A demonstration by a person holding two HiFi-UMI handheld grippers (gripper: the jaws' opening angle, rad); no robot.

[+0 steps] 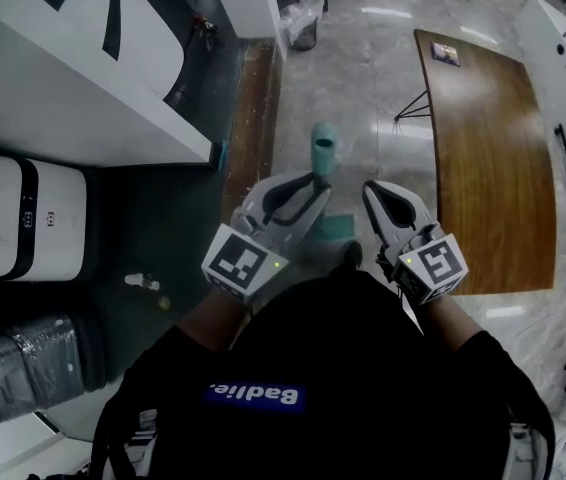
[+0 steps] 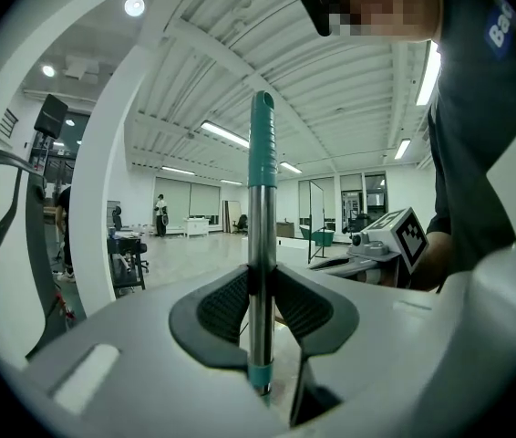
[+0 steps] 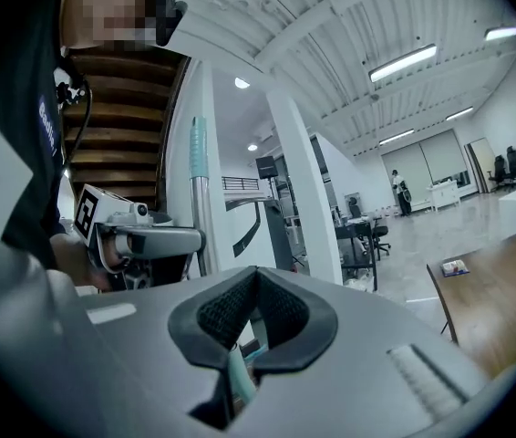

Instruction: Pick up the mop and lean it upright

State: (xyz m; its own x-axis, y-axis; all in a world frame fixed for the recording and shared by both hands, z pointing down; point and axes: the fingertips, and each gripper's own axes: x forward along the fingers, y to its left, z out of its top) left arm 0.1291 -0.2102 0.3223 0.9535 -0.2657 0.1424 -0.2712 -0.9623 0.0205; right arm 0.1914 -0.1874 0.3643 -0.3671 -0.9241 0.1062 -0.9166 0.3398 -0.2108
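Observation:
The mop stands upright: its metal pole [image 2: 261, 245] with a teal grip at the top [image 1: 323, 150] rises between the pads of my left gripper [image 2: 261, 286], which is shut on it. In the head view the left gripper [image 1: 308, 183] holds the pole in front of the person, and the teal mop head [image 1: 337, 229] rests on the floor below. My right gripper [image 1: 378, 193] hovers just right of the pole, apart from it. In its own view the right gripper [image 3: 256, 281] has its pads together with nothing gripped, and the pole [image 3: 200, 217] shows off to the left.
A long wooden table [image 1: 488, 158] stands on the right. A white counter [image 1: 73, 78], a white appliance [image 1: 3, 213] and a wrapped grey cylinder [image 1: 23, 363] line the left. A wooden plank strip [image 1: 253, 118] runs ahead. A small bottle [image 1: 143, 282] lies on the dark floor.

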